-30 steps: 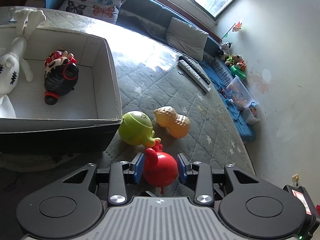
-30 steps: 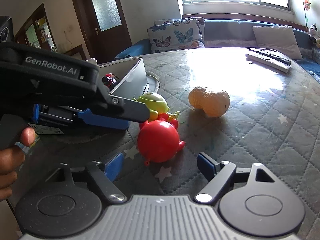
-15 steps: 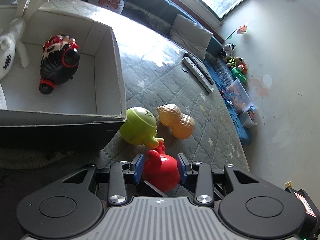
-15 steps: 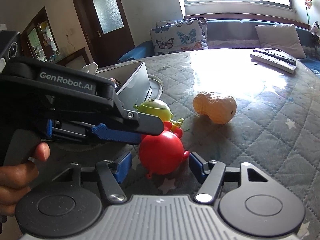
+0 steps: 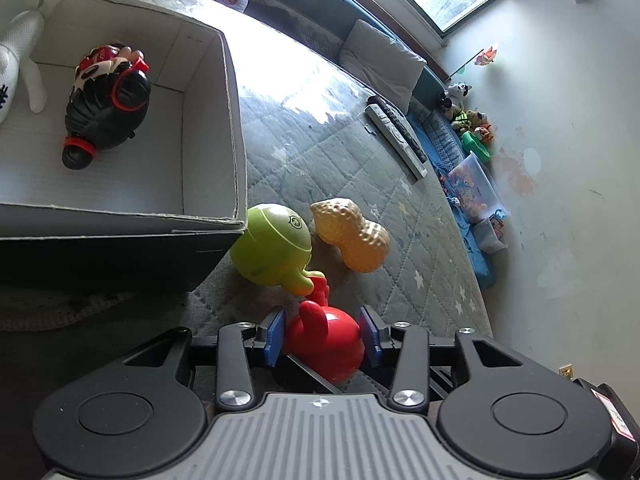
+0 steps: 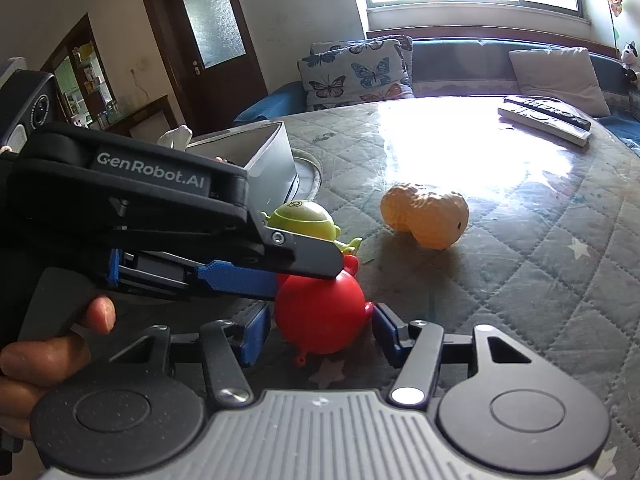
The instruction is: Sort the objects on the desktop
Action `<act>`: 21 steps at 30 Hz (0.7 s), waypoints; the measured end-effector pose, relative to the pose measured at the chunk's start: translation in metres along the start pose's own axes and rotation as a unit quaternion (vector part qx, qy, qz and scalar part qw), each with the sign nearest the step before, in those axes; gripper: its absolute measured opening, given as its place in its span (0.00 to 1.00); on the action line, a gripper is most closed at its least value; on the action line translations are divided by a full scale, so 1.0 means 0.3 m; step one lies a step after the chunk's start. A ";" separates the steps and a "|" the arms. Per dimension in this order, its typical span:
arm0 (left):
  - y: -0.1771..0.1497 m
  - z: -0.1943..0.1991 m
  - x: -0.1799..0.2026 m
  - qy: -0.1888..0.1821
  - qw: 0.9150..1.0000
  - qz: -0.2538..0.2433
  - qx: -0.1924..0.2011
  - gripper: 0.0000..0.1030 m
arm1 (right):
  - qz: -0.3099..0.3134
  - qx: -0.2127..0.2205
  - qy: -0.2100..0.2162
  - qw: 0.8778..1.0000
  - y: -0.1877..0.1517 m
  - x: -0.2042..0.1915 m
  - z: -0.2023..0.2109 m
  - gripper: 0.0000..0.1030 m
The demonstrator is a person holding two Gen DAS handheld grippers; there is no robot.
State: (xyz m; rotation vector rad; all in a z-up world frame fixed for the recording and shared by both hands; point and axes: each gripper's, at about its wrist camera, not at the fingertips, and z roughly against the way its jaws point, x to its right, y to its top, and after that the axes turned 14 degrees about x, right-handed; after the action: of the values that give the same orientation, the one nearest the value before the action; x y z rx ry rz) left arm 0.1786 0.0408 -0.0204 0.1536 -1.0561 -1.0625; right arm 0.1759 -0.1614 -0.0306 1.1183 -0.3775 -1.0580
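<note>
Left gripper [image 5: 323, 335] clamped, right gripper [image 6: 318, 330] parted, both low and converging.

I see two remotes [image 5: 396, 134] side by side on the quilt [image 5: 320, 128], butterfly cushions [image 6: 356, 72] behind, a door [image 6: 204, 28] beyond.

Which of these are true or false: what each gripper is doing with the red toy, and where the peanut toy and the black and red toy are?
1. The red toy sits between the jaws of the left gripper. True.
2. The peanut toy is inside the box. False: it lies on the table cover, beside the green toy.
3. The black and red toy lies in the box. True.
4. The right gripper is shut on the green toy. False: its jaws stand open on either side of the red toy.
</note>
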 end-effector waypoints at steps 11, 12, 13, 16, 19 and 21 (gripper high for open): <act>-0.017 -0.016 0.016 0.004 1.000 -0.006 -0.005 0.47 | 0.001 0.000 0.000 1.000 -0.003 0.002 0.005 0.52; -0.020 -0.015 0.018 0.004 1.000 -0.008 -0.006 0.47 | 0.000 0.000 0.001 1.000 -0.004 0.001 0.006 0.52; -0.022 -0.014 0.018 0.004 1.000 -0.009 -0.006 0.47 | 0.001 0.000 0.002 1.000 -0.004 -0.001 0.011 0.51; -0.029 -0.007 0.018 0.001 1.000 -0.012 -0.005 0.46 | 0.003 0.000 0.003 1.000 -0.009 -0.004 0.019 0.50; -0.037 0.002 0.018 0.000 1.000 -0.014 -0.004 0.46 | 0.005 0.000 0.005 1.000 -0.014 -0.008 0.028 0.50; -0.045 0.012 0.022 0.002 1.000 -0.021 -0.002 0.46 | 0.005 0.000 0.006 1.000 -0.019 -0.012 0.034 0.50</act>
State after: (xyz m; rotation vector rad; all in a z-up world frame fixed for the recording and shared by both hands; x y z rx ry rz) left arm 0.1678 0.0298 -0.0219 0.1742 -1.0513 -1.1018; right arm 0.1641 -0.1642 -0.0301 1.1216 -0.3732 -1.0431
